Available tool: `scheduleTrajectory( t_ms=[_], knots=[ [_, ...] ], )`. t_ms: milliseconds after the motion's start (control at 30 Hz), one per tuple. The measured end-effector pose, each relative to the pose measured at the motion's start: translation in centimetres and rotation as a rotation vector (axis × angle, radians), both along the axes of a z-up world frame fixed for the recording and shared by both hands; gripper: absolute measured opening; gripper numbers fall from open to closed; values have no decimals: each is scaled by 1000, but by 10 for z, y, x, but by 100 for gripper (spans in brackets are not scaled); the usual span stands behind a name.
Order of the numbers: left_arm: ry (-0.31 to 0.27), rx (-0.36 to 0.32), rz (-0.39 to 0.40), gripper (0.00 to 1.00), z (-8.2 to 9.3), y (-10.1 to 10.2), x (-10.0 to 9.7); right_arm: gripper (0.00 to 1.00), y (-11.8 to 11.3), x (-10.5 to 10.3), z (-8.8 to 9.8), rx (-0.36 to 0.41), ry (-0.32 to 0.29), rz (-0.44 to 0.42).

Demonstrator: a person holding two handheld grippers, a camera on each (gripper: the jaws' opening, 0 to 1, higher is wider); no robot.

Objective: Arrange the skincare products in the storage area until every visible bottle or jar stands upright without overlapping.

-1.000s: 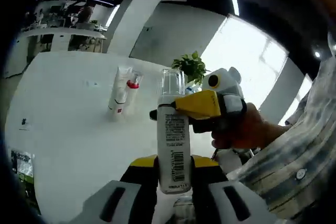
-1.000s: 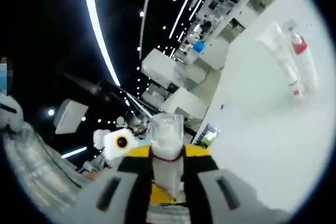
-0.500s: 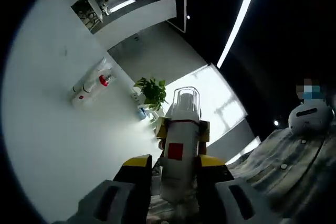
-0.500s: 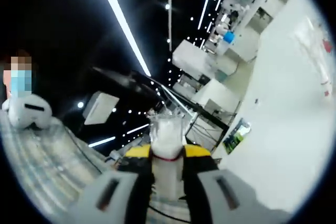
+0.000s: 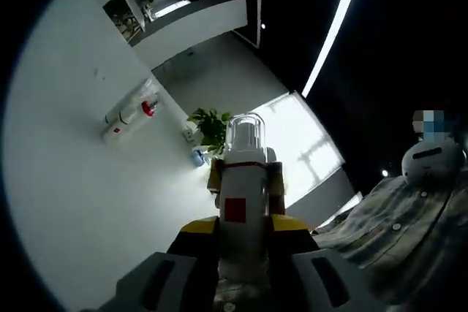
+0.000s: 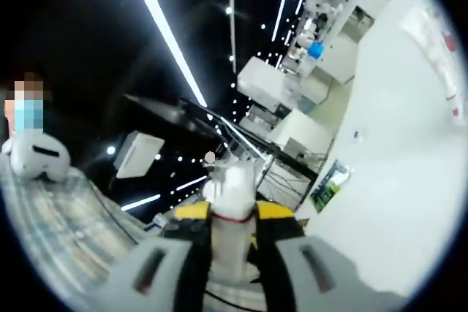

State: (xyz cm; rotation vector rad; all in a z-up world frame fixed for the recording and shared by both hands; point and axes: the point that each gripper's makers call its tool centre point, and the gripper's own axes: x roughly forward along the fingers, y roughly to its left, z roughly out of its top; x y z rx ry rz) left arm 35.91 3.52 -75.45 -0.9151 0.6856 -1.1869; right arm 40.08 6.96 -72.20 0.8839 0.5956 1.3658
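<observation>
A white bottle (image 5: 245, 162) with a clear cap and a red square on its side stands between the jaws of my left gripper (image 5: 243, 230), which is shut on its lower body. My right gripper (image 5: 246, 184) shows behind it, with yellow jaws clamped at the bottle's shoulder. In the right gripper view the same bottle (image 6: 232, 189) rises between my right gripper (image 6: 232, 215), which is shut on it. It is held in the air, off the white table (image 5: 66, 180). Two white tubes (image 5: 130, 113), one with a red cap, lie side by side on the table; they appear as tubes (image 6: 440, 63) at the far right.
A potted green plant (image 5: 210, 125) stands past the table's far edge. A person's checked shirt (image 5: 395, 239) is close on the right and shows as a shirt (image 6: 51, 231) on the left. Shelving (image 6: 292, 122) stands beyond the table (image 6: 395, 180).
Both hands have tilted and rolled with the bottle held in both grippers. The side with the red square now faces the left camera where the barcode did. The tubes have not moved.
</observation>
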Motion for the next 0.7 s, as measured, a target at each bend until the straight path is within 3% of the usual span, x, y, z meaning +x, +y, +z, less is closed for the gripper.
scheduleTrajectory(
  t_ms=[167, 267, 367, 567, 700],
  knots=[
    [-28, 63, 50, 24, -7, 6, 10, 20, 0, 9, -6, -51, -38, -44],
    [-47, 141, 102, 24, -12, 12, 19, 20, 5, 10, -13, -93, -49, -43],
    [-52, 203, 103, 24, -17, 14, 21, 20, 9, 10, -18, -123, -55, -40],
    [-91, 402, 154, 23, -35, 25, 33, 24, 16, 20, -32, -211, -52, -77],
    [-172, 569, 180, 23, -42, 32, 42, 30, 20, 28, -34, -225, -22, -119]
  ],
)
